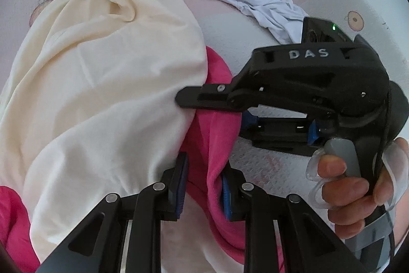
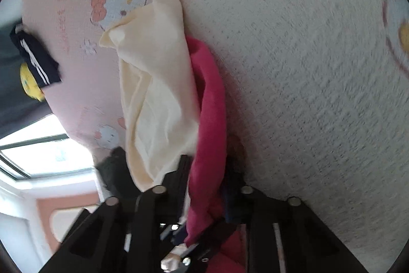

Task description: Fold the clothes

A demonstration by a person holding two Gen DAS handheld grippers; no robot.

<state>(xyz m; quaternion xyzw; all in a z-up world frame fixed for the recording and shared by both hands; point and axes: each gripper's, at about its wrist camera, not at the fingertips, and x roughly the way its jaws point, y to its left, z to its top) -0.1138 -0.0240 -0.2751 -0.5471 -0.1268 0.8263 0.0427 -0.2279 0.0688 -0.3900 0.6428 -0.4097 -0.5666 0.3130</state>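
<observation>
A cream garment [image 1: 102,83] with hot-pink cloth [image 1: 217,124] under it lies bunched on a cartoon-printed mat [image 1: 255,170]. At the bottom of the left wrist view my left gripper [image 1: 203,191] is shut on a fold of the pink and cream cloth, its blue pads [image 1: 180,183] pressing from both sides. My right gripper [image 1: 189,106] reaches in from the right and pinches the same garment's edge a little farther up. In the right wrist view the cream garment [image 2: 158,94] and pink cloth [image 2: 212,119] run up out of the right gripper [image 2: 207,181], whose jaws clamp them.
A crumpled pale blue garment [image 1: 268,12] lies on the mat beyond the right gripper. A person's hand [image 1: 352,193] holds that gripper's handle. A dark garment with white stripes [image 2: 38,60] over something yellow [image 2: 30,86] sits at the mat's edge, near a bright window [image 2: 38,155].
</observation>
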